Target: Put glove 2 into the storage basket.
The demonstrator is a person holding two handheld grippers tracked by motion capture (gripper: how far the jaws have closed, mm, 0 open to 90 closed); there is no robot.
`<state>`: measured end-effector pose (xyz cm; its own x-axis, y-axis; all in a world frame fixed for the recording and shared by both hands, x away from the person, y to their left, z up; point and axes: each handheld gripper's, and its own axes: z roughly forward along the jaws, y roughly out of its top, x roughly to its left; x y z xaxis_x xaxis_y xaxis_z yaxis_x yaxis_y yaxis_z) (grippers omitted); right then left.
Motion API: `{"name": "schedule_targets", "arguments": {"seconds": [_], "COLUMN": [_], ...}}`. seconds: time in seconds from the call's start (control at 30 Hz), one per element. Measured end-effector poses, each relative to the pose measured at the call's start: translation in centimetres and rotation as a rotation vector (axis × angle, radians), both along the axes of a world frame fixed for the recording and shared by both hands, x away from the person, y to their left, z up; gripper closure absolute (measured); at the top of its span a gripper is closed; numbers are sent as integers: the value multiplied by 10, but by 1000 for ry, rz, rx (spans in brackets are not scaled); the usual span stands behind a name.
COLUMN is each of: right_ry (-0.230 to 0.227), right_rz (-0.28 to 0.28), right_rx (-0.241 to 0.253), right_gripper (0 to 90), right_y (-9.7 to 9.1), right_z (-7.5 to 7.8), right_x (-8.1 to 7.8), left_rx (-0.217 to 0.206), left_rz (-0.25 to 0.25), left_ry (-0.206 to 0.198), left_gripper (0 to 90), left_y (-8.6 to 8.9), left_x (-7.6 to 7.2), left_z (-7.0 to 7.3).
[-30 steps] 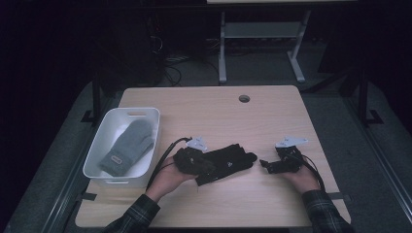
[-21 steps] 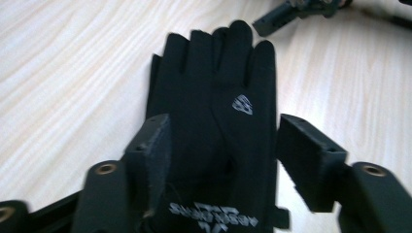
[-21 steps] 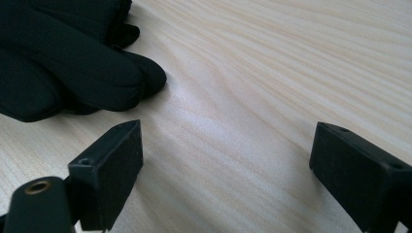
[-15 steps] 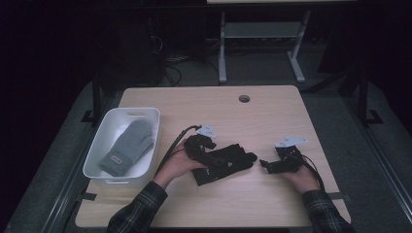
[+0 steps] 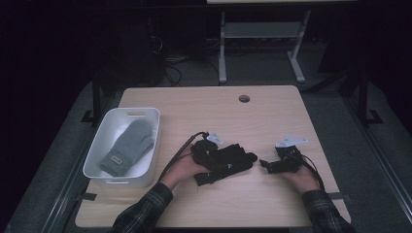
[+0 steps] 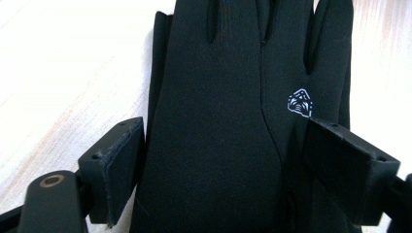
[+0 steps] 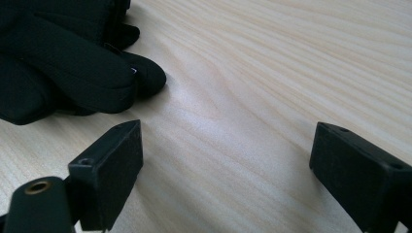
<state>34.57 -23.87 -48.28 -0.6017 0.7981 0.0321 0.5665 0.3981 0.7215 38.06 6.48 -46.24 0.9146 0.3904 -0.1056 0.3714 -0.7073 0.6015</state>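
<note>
A black glove [image 5: 228, 160] with a small white logo lies flat on the wooden table, fingers pointing right. My left gripper [image 5: 206, 153] is low over its cuff end. In the left gripper view the glove [image 6: 218, 121] lies between the jaws of the left gripper [image 6: 223, 128]. Those jaws have just been opening, now stand wide, and do not pinch it. My right gripper [image 5: 265, 165] rests just right of the glove's fingertips. In the right gripper view the right gripper [image 7: 226, 131] is open over bare wood, with the glove's fingertips [image 7: 63, 63] ahead to its left.
A white bin [image 5: 99, 145] stands at the table's left edge and holds a grey mitten [image 5: 128, 145]. A round cable hole [image 5: 244, 98] is at the back of the table [image 5: 204, 111]. The person's plaid sleeves come in from the front edge.
The left hand has shifted a little to the right and lower over the glove's cuff end. The right hand and gripper have not moved.
</note>
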Motion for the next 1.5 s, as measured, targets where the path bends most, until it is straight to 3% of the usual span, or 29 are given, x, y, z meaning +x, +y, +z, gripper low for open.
{"name": "schedule_targets", "arguments": {"seconds": [0.27, 0.43, 0.5, 0.63, 0.73, 1.07, 1.27, 1.5], "right_ry": [0, 2, 3, 3, 2, 2, 7, 6], "right_rz": [-1, -1, -1, -2, -2, -2, -7, -7], "right_rx": [1, 1, 1, 1, 1, 1, 3, 4], "right_gripper": [119, 119, 119, 119, 119, 119, 119, 119], "right_y": [0, 0, 0, 0, 0, 0, 1, 1], "right_z": [0, 0, 0, 0, 0, 0, 0, 0], "right_x": [0, 0, 0, 0, 0, 0, -1, -1], "left_rx": [-3, -7, -26, -33, -41, -38, -36, -62], "left_rz": [-18, -60, -58, -64, -55, -21, -15, 46], "left_ry": [-20, -7, 19, 31, 49, 39, 35, 21], "left_gripper": [264, 462, 539, 632, 650, 657, 656, 655], "left_y": [1, 3, 4, 5, 6, 9, 16, 33], "left_x": [-4, -5, -4, -4, -3, -6, -8, -8], "left_z": [1, 4, 3, 5, 6, 24, 45, 79]}}
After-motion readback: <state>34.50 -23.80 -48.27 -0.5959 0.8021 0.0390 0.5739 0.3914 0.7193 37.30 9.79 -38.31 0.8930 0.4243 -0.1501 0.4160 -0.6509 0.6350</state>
